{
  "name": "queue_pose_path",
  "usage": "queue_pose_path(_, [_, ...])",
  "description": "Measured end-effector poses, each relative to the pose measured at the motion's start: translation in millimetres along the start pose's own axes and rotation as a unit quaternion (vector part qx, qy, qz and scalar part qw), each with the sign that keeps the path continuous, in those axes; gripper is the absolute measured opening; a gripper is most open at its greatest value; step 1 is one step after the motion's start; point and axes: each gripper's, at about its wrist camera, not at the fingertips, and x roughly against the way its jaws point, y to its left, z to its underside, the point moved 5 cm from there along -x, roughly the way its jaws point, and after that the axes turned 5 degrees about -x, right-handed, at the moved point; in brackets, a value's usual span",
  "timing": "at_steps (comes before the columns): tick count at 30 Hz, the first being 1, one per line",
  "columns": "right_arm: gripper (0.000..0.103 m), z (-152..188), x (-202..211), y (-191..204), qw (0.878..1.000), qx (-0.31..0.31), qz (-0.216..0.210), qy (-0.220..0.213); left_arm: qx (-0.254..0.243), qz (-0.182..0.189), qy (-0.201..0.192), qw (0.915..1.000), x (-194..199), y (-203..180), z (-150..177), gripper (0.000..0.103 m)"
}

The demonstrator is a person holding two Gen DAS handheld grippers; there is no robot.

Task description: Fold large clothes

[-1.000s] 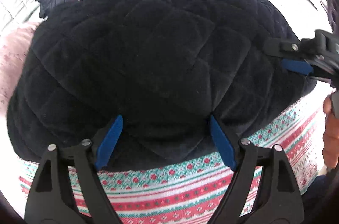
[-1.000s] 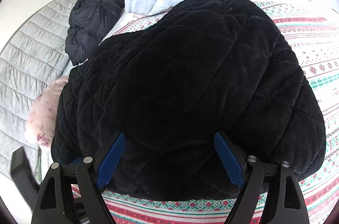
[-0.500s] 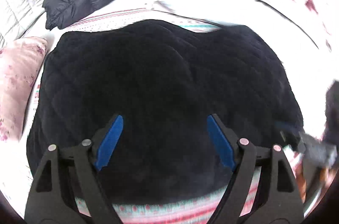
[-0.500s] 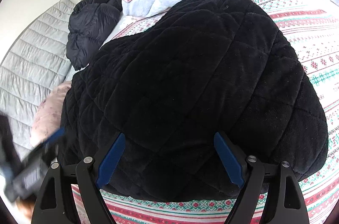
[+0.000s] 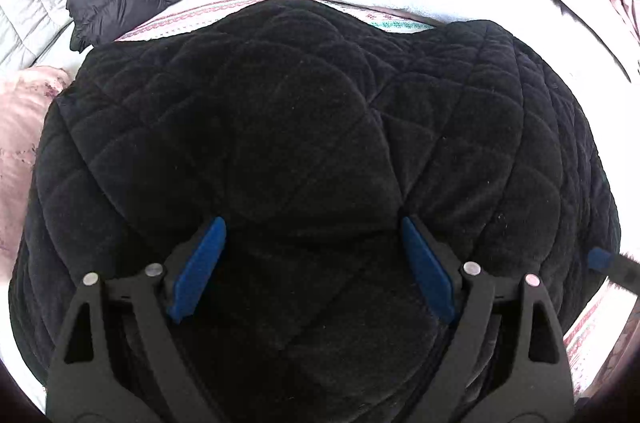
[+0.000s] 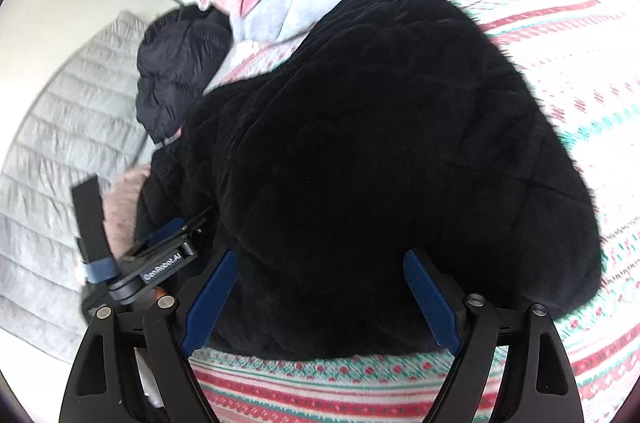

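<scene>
Black quilted coat [image 5: 320, 127] lies under left gripper [image 5: 312, 243], jaws opening, and wide-open right gripper [image 6: 316, 287], both empty.

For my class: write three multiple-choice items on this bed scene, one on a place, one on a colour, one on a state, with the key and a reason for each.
1. Where does the black quilted garment lie?
A. on the patterned bedspread
B. on a chair
C. on the floor

2. What colour are the gripper pads?
A. red
B. blue
C. yellow

3. How does the right gripper stand?
A. clamped on a sleeve
B. open, gripping nothing
C. shut tight

Key: A, the striped spread shows around its edges; B, blue strips line each finger; B, the fingers stand wide apart above the garment.
</scene>
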Motion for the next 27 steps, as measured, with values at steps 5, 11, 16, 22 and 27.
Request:
queue_pose_path(5, [0.087, 13, 42, -64, 0.994, -0.098, -0.024, -0.035, -0.003, 0.003, -0.017, 0.9999, 4, -4, 6, 0.089])
queue_pose_path(11, [0.087, 26, 42, -131, 0.968, -0.245, -0.048, -0.033, 0.004, 0.011, -0.013, 0.9998, 4, 2, 3, 0.089])
queue_pose_path(16, [0.087, 28, 2, -116, 0.953, -0.279, -0.121, 0.008, 0.006, 0.006, -0.016, 0.9998, 5, 3, 4, 0.089])
queue_pose_path(22, [0.088, 17, -30, -69, 0.976, -0.202, -0.077, -0.020, 0.002, 0.009, -0.019, 0.9998, 8, 6, 7, 0.089])
queue_pose_path(27, [0.088, 10, -40, -51, 0.983, -0.166, -0.058, -0.049, 0.004, 0.015, -0.019, 0.9997, 9, 8, 7, 0.089])
